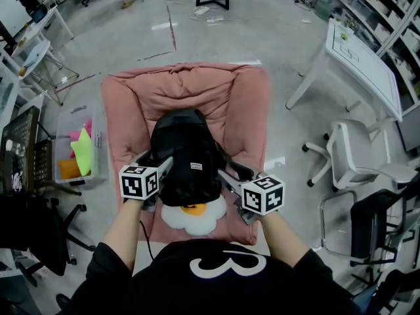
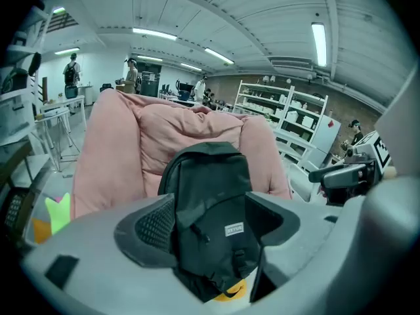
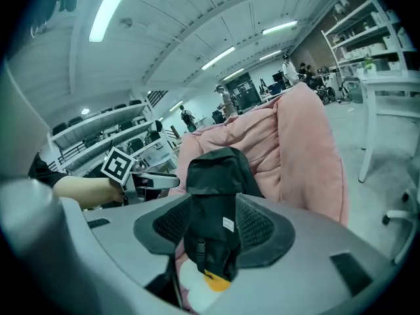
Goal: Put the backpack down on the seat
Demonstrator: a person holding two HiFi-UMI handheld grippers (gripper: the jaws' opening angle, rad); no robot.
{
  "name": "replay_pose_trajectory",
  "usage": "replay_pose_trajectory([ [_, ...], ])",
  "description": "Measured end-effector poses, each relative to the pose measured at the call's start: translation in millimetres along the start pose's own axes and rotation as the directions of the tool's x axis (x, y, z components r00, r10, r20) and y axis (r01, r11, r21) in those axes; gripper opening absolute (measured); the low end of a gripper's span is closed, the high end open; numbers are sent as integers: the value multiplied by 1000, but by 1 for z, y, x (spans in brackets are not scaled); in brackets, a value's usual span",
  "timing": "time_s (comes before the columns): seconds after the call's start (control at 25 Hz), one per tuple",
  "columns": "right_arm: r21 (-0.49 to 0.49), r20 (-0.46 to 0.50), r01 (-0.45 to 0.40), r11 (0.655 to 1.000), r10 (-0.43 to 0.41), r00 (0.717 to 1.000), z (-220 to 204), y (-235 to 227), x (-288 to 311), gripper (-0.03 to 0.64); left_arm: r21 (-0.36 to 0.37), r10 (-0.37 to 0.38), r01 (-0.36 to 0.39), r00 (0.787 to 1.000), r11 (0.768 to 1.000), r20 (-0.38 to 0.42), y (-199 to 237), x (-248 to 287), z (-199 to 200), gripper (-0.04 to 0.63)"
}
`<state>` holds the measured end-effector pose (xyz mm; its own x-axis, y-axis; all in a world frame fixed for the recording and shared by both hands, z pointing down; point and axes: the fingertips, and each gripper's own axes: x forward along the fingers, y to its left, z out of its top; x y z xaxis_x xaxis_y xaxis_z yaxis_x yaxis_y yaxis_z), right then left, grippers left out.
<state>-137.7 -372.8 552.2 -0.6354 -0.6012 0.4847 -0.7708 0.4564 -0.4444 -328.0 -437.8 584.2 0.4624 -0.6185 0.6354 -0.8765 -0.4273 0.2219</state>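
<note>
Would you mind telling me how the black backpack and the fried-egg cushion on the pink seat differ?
The backpack is black; the fried-egg cushion is white with an orange-yellow centre. The backpack stands upright against the back of the pink seat, while the cushion lies flat at its front edge. The backpack is bulky and tall; the cushion is thin and partly covered by the backpack. Both rest on the pink seat.

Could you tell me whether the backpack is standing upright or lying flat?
Upright: the backpack stands on the pink seat, top uppermost, leaning against its back.
</note>
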Motion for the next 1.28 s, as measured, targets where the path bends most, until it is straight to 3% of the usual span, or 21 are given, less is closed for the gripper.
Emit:
replay_pose_trajectory([
  [0.12, -23, 3, -47, 999, 47, 999, 4, 17, -25, 189, -39, -26, 27, 999, 999, 29, -29, -29, -1, 318],
  [0.24, -58, 13, -85, 995, 86, 996, 10, 36, -54, 187, -69, -103, 106, 993, 992, 50, -77, -61, -3, 316],
  [0.48, -136, 105, -201, 970, 216, 971, 15, 87, -122, 185, -98, -266, 283, 952, 954, 152, -184, -129, -4, 283],
  [0.64, -152, 161, -260, 954, 283, 945, 17, 116, -168, 55, -25, -351, 365, 909, 931, 225, -243, -177, -1, 216],
  [0.72, -197, 165, -270, 942, 303, 938, 17, 129, -186, 25, 25, -376, 382, 893, 924, 246, -264, -196, 1, 200],
  [0.84, -283, 159, -254, 925, 306, 939, 15, 145, -204, 11, 36, -391, 401, 865, 915, 314, -282, -224, 10, 23],
  [1.0, -181, 212, -330, 927, 364, 907, 25, 160, -228, 5, 30, -391, 408, 848, 913, 358, -296, -250, 12, 6],
  [1.28, -185, 222, -399, 898, 434, 873, 23, 177, -248, 3, 82, -354, 349, 866, 934, 352, -308, -261, 8, 6],
])
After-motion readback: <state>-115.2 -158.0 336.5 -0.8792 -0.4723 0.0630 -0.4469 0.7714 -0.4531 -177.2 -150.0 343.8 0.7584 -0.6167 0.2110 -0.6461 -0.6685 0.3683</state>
